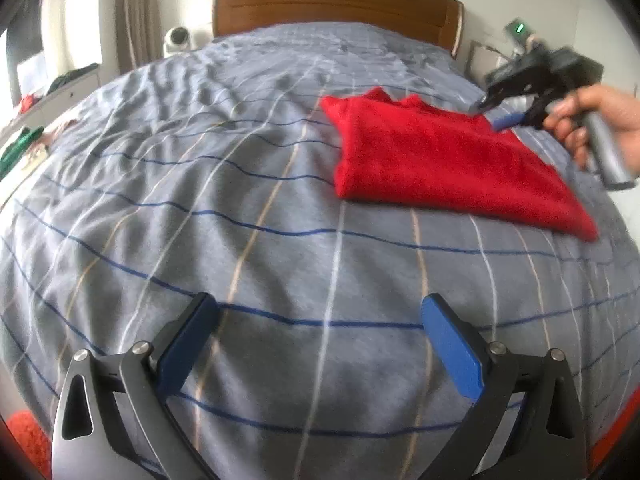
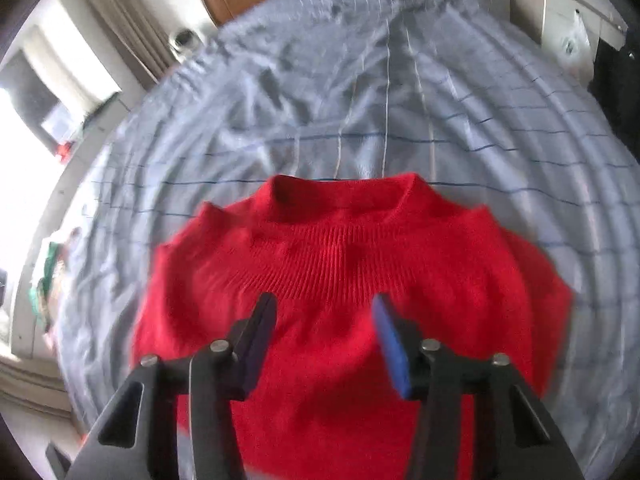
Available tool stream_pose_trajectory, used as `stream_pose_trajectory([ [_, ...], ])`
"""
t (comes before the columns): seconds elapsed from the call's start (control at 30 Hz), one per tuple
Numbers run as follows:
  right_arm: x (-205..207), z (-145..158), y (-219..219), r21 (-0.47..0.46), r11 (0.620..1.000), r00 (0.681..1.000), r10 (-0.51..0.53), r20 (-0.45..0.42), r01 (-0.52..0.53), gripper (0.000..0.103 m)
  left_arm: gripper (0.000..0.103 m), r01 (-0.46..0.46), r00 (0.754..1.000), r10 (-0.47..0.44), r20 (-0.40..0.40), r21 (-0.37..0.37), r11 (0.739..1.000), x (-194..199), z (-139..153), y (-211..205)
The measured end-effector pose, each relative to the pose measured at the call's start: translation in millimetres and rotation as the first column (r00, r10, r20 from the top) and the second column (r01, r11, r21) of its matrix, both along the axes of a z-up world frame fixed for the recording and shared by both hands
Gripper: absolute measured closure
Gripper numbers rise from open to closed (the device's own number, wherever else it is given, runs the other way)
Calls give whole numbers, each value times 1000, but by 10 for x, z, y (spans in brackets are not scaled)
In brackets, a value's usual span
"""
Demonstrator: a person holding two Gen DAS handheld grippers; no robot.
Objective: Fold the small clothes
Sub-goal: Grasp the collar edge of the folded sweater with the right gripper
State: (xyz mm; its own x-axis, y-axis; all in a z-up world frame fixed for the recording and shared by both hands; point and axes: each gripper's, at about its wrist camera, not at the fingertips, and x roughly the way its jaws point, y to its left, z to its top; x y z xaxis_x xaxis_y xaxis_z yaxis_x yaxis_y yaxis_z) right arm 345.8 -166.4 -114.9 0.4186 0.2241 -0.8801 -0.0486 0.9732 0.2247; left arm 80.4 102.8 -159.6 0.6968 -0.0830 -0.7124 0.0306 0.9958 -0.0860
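Note:
A red knit sweater (image 1: 432, 156) lies folded on the grey striped bedspread (image 1: 200, 184), right of the middle. In the right wrist view the sweater (image 2: 340, 264) fills the lower centre, collar toward the headboard. My left gripper (image 1: 320, 312) is open and empty, low over bare bedspread, well short of the sweater. My right gripper (image 2: 324, 308) is open and empty, hovering just above the sweater below its collar. It also shows in the left wrist view (image 1: 496, 114), held by a hand at the sweater's far right edge.
A wooden headboard (image 1: 336, 4) stands at the far end of the bed. A white camera (image 1: 178, 40) sits left of it. A shelf with clothes (image 1: 36, 120) runs along the left side. White furniture (image 2: 560, 12) stands at the right.

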Motion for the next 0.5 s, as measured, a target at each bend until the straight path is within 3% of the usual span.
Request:
stream_pose_trajectory([
  [0.1,255,-291,97,-33,999,998,-12,-66,9,57,1,-8,1000,8,-8,-22,1000,22,-11,58],
  [0.17,315,-386,147,-105,994,998,-32,-54,26,100,1,-13,1000,13,-15,-33,999,44,-20,87],
  [0.3,326,-220,56,-118,988,991,-94,91,104,100,1,-18,1000,17,-18,-42,999,69,-34,87],
  [0.33,345,-237,23,-109,987,990,-107,91,117,100,1,-15,1000,15,-19,-29,999,79,-45,73],
  [0.43,412,-481,-21,-62,995,997,-78,-22,76,96,1,-14,1000,14,-16,7,1000,77,-62,30],
  [0.5,362,-402,-109,-7,998,998,-66,21,67,86,1,-17,1000,17,-17,-4,1000,64,-54,43],
])
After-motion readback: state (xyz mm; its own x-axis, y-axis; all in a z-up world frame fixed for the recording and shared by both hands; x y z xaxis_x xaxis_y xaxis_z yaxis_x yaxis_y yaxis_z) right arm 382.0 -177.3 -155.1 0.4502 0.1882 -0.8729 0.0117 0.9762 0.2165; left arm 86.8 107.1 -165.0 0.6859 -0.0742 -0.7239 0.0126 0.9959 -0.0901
